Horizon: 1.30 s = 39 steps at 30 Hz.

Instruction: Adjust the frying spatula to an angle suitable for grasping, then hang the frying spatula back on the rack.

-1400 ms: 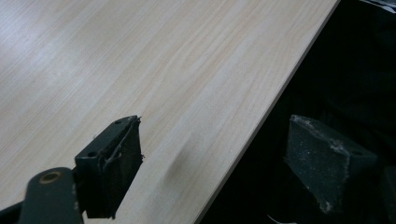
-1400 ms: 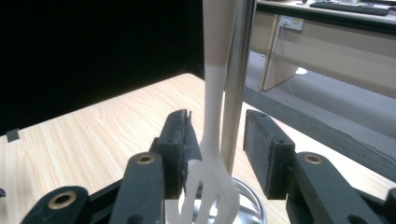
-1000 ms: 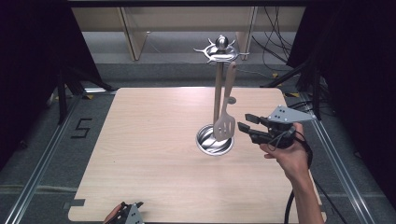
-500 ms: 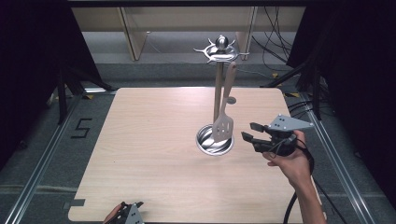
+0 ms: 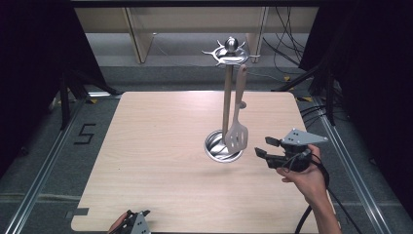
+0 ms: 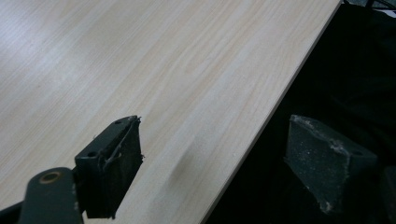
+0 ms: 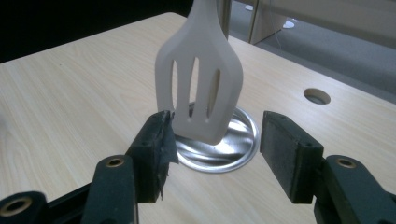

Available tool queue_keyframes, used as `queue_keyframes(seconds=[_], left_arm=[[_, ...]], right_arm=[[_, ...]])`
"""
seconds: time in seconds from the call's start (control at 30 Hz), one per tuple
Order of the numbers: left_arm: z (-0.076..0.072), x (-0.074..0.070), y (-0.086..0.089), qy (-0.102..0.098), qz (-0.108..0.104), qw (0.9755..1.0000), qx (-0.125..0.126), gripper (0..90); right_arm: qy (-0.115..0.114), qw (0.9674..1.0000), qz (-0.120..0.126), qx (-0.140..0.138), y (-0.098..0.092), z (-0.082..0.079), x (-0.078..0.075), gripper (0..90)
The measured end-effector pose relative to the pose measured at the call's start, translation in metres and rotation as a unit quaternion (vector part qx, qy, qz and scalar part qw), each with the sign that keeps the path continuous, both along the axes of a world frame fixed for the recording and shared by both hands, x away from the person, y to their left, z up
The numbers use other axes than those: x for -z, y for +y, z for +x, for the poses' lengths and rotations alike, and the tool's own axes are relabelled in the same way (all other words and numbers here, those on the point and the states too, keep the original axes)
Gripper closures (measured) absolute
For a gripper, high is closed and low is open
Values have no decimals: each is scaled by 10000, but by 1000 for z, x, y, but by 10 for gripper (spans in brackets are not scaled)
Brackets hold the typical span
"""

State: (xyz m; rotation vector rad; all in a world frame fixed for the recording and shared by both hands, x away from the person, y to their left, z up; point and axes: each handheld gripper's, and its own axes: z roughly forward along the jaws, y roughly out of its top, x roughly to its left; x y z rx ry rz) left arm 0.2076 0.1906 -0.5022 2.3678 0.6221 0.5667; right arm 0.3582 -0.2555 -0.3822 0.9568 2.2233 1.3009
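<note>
Right gripper (image 5: 263, 147), jaws just opened and apart, beside the hanging cream slotted plastic spatula (image 5: 237, 138) (unheld); left gripper (image 6: 224, 158) likewise apart; next, withdraw clear.

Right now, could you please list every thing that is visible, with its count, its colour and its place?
Table: one, light wood, centre of the high view.
Utensil stand: one, silver pole with a hook ring on top and a round base, right of the table's middle.
Slotted spatula: one, cream, hanging from the stand's top, blade just above the base.
Cable hole: one, round, in the table top.
Number marker: one, black, on the floor left of the table.
Cables: several, black, on the floor behind the table.
Right gripper: one, black with a grey plate, jaws just opening, nothing between them, right of the spatula.
Left gripper: one, black, open, at the table's near edge.
</note>
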Motion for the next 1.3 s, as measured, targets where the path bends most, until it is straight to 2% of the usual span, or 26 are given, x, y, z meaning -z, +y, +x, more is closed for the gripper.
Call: queue_keyframes(seconds=[0.1, 0.13, 0.17, 0.23, 0.37, 0.47, 0.6, 0.67, 0.73, 0.77, 0.8, 0.87, 0.9, 0.93, 0.97, 1.03, 1.07, 1.13, 1.2, 1.23, 1.27, 1.3], left_arm=[[0, 0, 0, 14, -59, 10000, 8, 178], [1, -1, 1, -16, -26, 10000, -19, 178], [1, 0, 1, -22, -71, 10000, -33, 178], [1, 0, 1, -16, -74, 10000, -45, 178], [1, -1, 2, 39, -61, 10000, -34, 178], [1, -1, 2, -6, -37, 10000, -47, 178], [1, 0, 2, 9, -56, 10000, -64, 178], [1, -1, 2, 8, -71, 10000, -54, 178], [0, -1, 2, -4, -73, 10000, -57, 178], [0, -1, 2, -5, -62, 10000, -56, 178], [0, -1, 2, -1, -52, 10000, -54, 178], [1, 0, 2, 15, -78, 9999, -71, 178], [1, -1, 2, 7, -97, 9999, -77, 178], [2, 0, 3, -5, -104, 9999, -80, 178], [2, 0, 3, -5, -104, 9999, -80, 178], [2, 0, 3, -5, -23, 9999, -107, 178], [1, 0, 2, 35, -71, 9999, -76, 178], [2, 1, 2, 5, -55, 9999, -103, 178], [2, 0, 2, -2, -53, 10000, -84, 178], [1, 1, 2, 19, -41, 10000, -61, 178], [1, 1, 2, 21, -44, 10000, -51, 178], [0, 0, 2, 5, -44, 10000, -61, 178]], right_arm=[[-23, 10000, 28, 51, -1, -1, 4, 440], [39, 10000, 19, 52, -2, -2, 7, 439], [-95, 9999, -92, -39, -4, 0, 7, 436], [55, 9999, -74, -47, -2, -3, 11, 432], [49, 9999, -144, -56, -1, -4, 16, 421], [176, 9997, -136, -48, 0, -7, 21, 416], [147, 9996, -232, -92, -1, -8, 26, 411], [297, 9993, -231, -68, -1, -11, 28, 411], [318, 9992, -252, -51, -1, -12, 31, 410], [196, 9994, -286, -74, -2, -12, 33, 409], [346, 9990, -267, -65, -2, -14, 34, 406], [278, 9990, -326, -112, -3, -13, 36, 402], [396, 9987, -309, -75, -3, -15, 36, 400], [412, 9987, -297, -48, -3, -16, 36, 399], [317, 9990, -301, -123, -4, -14, 38, 397], [231, 9990, -371, -95, -6, -14, 39, 395], [323, 9988, -362, -88, -6, -15, 39, 395], [303, 9988, -364, -86, -6, -15, 42, 392], [459, 9985, -289, -82, -5, -18, 44, 391], [453, 9986, -273, -51, -5, -18, 45, 390], [435, 9985, -335, -86, -6, -17, 45, 389], [267, 9987, -414, -155, -7, -15, 47, 387]])
